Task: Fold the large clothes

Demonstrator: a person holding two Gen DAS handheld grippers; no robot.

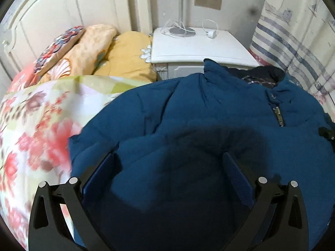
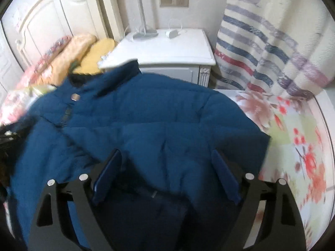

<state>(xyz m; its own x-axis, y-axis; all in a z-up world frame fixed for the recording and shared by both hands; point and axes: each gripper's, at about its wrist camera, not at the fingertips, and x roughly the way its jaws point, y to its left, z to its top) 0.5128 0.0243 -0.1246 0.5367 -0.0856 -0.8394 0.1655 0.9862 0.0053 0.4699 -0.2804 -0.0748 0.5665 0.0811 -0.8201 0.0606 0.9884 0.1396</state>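
A large blue padded jacket (image 1: 209, 113) lies spread on the floral bedsheet (image 1: 35, 125), collar toward the nightstand, zipper and dark lining showing at its neck. My left gripper (image 1: 169, 156) is open, its fingers spread over the jacket's left part, just above the fabric. In the right wrist view the same jacket (image 2: 146, 121) fills the middle, with a metal snap near the collar. My right gripper (image 2: 167, 154) is open above the jacket's right part. Neither gripper holds cloth.
A white nightstand (image 1: 199, 48) with a lamp base and a charger stands behind the jacket. Pillows and a yellow quilt (image 1: 125, 56) lie at the headboard (image 1: 62, 16). A striped curtain (image 2: 272, 48) hangs on the right. The floral sheet (image 2: 297, 138) extends right of the jacket.
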